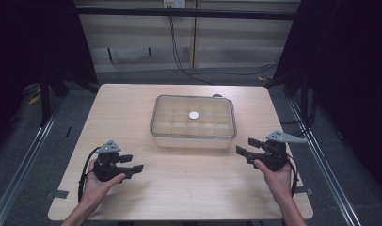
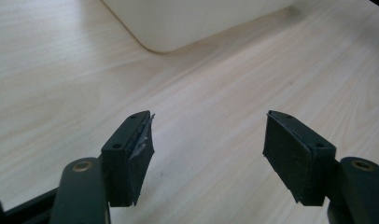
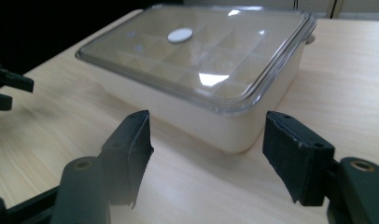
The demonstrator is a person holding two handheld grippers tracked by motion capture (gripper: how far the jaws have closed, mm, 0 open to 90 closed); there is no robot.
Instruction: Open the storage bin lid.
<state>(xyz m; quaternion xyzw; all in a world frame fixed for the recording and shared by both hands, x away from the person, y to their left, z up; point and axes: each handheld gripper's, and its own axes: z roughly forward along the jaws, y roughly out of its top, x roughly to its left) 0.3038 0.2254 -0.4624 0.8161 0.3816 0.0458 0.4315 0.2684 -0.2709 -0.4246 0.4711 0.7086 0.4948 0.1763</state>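
- Counter (image 1: 132, 108) of pale wood grain carries everything I can see; dark floor and metal rails surround it.
- Cream-coloured box (image 1: 193, 123) with a clear lid (image 1: 194, 113) sits upright at the middle of the counter, nearer the far edge than the near one. Through the lid I make out a grid of compartments, and a small white round disc (image 1: 194, 115) sits at the lid's centre.
- Left gripper (image 1: 135, 165) is in my left hand (image 1: 99, 181) near the counter's near left corner, jaws pointing toward the right. In the left gripper view its jaws stand wide apart with bare counter between them, holding nothing; the inner pad of one jaw looks frayed along its edge.
- In that same view, a rounded corner of the box (image 2: 178, 23) shows at the top, well apart from the jaw tips.
- Right gripper (image 1: 245, 147) is in my right hand (image 1: 276, 176) near the near right corner, by the right edge, jaws pointing left toward the box.
- In the right gripper view its jaws are spread wide and empty, with the box (image 3: 211, 116) ahead of them, near its closest corner but not touching.
- The lid (image 3: 197, 51) looks seated on the box all round, with light glare on it.
- At the left edge of the right gripper view, the left gripper's (image 3: 10, 88) black tips appear farther off.
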